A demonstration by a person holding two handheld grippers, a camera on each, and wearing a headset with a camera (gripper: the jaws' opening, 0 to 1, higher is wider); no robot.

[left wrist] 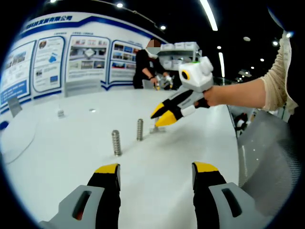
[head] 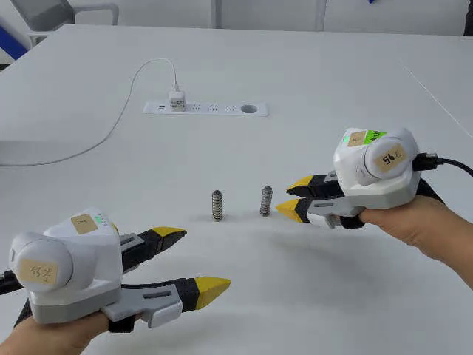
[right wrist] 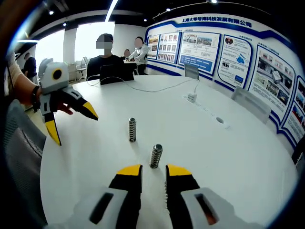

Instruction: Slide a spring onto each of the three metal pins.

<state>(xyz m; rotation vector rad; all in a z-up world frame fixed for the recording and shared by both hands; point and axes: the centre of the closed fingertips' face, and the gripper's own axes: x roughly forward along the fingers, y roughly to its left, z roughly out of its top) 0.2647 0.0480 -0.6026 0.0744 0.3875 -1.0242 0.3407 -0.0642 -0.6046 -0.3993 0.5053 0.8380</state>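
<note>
Head view: left gripper (head: 205, 258) and right gripper (head: 284, 198) stand released, empty; left spring (head: 217, 205) and right spring (head: 266, 201), upright mid-tabletop, appear light and compressible, so pinch gently mid-coil.

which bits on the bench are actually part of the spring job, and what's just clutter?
Job:
- left spring and right spring, as the head view has them, both standing upright
- left gripper, open
- right gripper, close to the right spring

Just lying about:
- power strip
- charger plugged into it
- cable
- chair in the background
</note>
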